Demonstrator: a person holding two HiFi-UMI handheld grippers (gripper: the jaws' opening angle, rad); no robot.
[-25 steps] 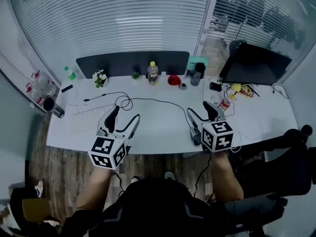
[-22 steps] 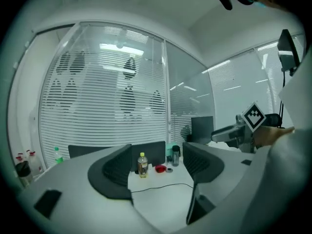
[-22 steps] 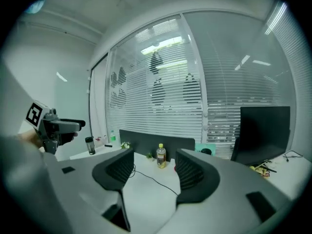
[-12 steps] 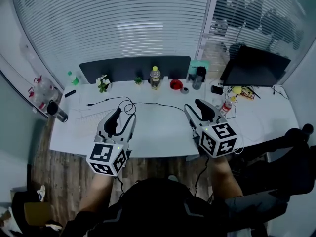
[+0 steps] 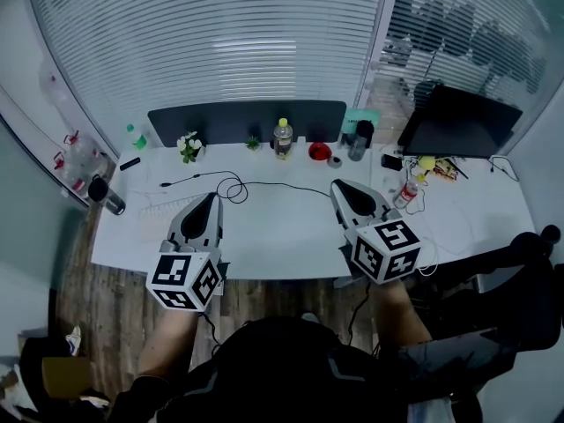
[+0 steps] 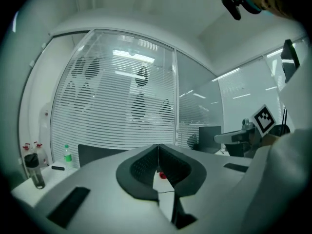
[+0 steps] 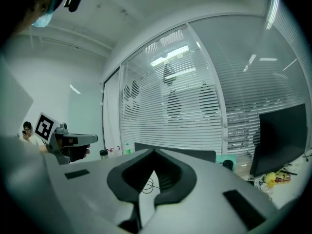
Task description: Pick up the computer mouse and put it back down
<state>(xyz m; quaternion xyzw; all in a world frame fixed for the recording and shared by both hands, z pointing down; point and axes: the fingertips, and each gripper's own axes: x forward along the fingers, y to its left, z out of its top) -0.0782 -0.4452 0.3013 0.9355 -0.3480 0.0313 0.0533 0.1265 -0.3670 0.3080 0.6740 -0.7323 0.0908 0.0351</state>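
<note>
meanwhile, at a white desk (image 5: 282, 236) by slatted blinds, a person holds the left gripper (image 5: 211, 199) and the right gripper (image 5: 340, 187) above its near edge, both aimed roughly level, each with its jaws clenched tip to tip on nothing.

the computer mouse cannot be picked out in any view. a black cable (image 5: 273, 183) runs from a loose coil towards the right gripper and passes under it, so the mouse may lie hidden there; that is a guess.

to do the pick well, the mouse should first be found. one pair of jaws should then be spread and lowered astride its flanks rather than its top. the lift should stay low and leave the cable slack, and the mouse should be set back flat.

along the desk's back stand a yellow-capped bottle (image 5: 283, 137), a red object (image 5: 318, 151) and a small flowering plant (image 5: 189, 145), well apart from the grippers. a dark screen (image 5: 458, 122) and loose clutter crowd the right end, and the coil could snag a jaw.
</note>
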